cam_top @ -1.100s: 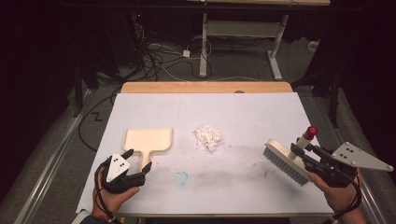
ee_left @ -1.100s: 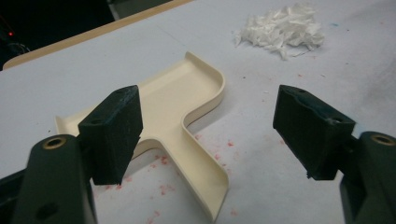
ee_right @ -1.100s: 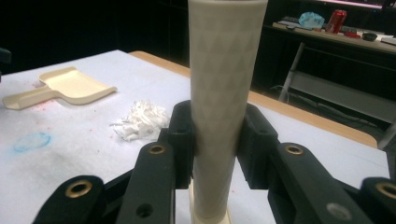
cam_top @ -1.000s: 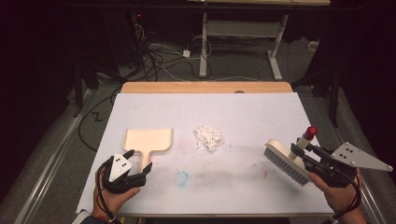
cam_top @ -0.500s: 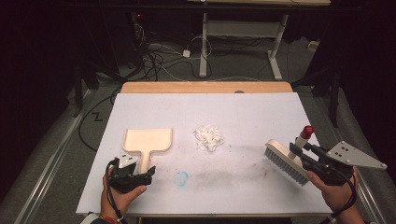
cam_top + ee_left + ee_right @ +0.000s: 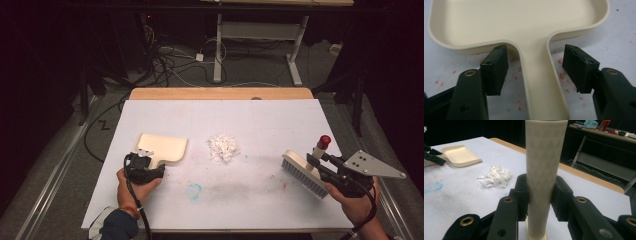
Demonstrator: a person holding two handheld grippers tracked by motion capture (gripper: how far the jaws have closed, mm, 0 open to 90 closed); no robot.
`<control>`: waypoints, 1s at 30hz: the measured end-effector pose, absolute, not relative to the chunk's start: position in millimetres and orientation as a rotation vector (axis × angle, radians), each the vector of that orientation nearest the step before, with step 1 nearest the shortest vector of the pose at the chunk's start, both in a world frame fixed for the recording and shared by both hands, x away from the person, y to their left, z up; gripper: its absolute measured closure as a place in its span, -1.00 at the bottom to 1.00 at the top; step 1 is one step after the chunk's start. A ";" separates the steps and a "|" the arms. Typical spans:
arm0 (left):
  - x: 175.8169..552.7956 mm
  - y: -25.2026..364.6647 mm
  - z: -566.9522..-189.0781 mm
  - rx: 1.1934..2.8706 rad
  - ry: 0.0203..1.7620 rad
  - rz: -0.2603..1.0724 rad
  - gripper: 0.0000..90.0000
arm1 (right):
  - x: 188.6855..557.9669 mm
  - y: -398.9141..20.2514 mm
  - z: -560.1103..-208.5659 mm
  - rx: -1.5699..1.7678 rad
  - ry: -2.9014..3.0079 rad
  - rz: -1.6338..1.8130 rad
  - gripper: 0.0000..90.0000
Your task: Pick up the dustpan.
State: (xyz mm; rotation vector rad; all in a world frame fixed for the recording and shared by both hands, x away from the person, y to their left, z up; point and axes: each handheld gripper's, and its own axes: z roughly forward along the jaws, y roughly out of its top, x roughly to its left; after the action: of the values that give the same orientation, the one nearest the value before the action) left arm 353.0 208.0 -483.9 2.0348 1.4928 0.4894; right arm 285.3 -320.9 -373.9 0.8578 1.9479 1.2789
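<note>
A cream dustpan [image 6: 162,146] lies flat on the white sheet at the left, its handle [image 6: 539,82] pointing toward me. My left gripper [image 6: 150,159] straddles that handle. Its jaws have just been closing, and in the left gripper view [image 6: 536,68] a gap still shows between each pad and the handle. At the right, my right gripper [image 6: 320,160] is shut on the upright, red-tipped handle [image 6: 544,170] of a white brush [image 6: 304,174], whose bristles rest on the sheet. A small pile of white paper shreds [image 6: 223,147] sits between dustpan and brush.
The white sheet [image 6: 260,125] has a blue smudge [image 6: 194,190] near the front and faint red specks. The table's wooden far edge [image 6: 220,93] shows beyond it. Cables and a desk frame [image 6: 260,35] stand on the floor behind.
My left gripper has moved forward and down to the dustpan handle, and its jaws have narrowed around it. The right gripper and brush have stayed put.
</note>
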 end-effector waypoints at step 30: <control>358.5 210.7 -444.7 2.177 1.218 0.566 0.42 | 290.7 -319.1 -380.9 0.879 1.943 1.275 0.56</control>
State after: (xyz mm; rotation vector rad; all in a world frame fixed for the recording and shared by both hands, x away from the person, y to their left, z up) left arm 358.5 210.7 -444.7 2.1773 1.2184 0.5657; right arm 290.7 -319.1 -380.9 0.8794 1.9425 1.2752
